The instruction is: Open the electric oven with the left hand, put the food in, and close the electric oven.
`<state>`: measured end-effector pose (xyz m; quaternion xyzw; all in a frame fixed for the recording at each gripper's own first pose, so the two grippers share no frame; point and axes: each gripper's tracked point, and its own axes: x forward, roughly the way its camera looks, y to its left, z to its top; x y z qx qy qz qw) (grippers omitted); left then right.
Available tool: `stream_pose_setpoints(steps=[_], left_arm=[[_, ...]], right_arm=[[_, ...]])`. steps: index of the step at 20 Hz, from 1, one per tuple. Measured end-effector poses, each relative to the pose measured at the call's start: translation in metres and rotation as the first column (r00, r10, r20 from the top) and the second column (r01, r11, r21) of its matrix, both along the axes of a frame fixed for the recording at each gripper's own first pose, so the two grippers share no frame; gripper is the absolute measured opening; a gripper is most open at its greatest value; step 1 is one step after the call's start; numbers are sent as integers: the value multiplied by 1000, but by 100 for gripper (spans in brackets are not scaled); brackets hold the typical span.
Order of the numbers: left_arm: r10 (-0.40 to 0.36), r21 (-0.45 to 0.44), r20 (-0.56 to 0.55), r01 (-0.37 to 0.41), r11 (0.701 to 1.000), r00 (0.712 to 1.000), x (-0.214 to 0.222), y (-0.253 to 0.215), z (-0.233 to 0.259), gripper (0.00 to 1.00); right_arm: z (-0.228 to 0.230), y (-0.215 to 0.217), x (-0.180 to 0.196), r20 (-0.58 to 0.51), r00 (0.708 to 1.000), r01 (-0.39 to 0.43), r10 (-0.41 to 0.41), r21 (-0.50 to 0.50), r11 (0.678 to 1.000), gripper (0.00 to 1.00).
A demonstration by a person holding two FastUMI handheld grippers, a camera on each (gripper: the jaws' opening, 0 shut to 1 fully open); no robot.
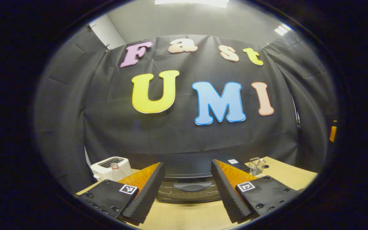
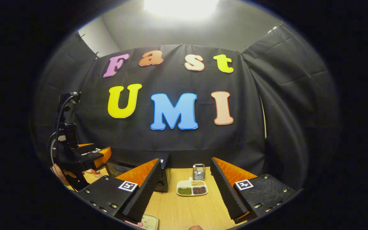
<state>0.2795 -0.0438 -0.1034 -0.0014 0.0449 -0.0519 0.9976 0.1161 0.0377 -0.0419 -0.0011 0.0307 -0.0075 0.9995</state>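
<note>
The black electric oven stands on the wooden table straight ahead in the left gripper view, its door closed and its curved handle facing me. My left gripper hangs open just in front of that door, nothing between its fingers. In the right gripper view the oven shows partly behind a finger. My right gripper is open and empty above the table. A pale plate with something pink lies at the bottom edge, mostly hidden. The left gripper appears at the left, held by a hand.
A white toaster stands left of the oven, with a small wire basket to its right. In the right gripper view a divided white dish of green and dark beans sits ahead, a wire holder behind it.
</note>
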Motion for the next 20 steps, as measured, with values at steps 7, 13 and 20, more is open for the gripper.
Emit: stream_pose_setpoints(steps=[7,13,20], left_arm=[[-68,-12,-102,67,998,992,66,-13,-74,100],[-60,-28,-182,56,998,981,85,-16,-124,97],[-42,5,-143,43,999,989,56,-16,-125,100]], right_arm=[[-11,8,13,-38,995,86,-88,-42,995,95],[-7,8,12,-40,992,119,-123,-94,988,95],[-9,4,2,-56,991,118,-124,-99,988,95]])
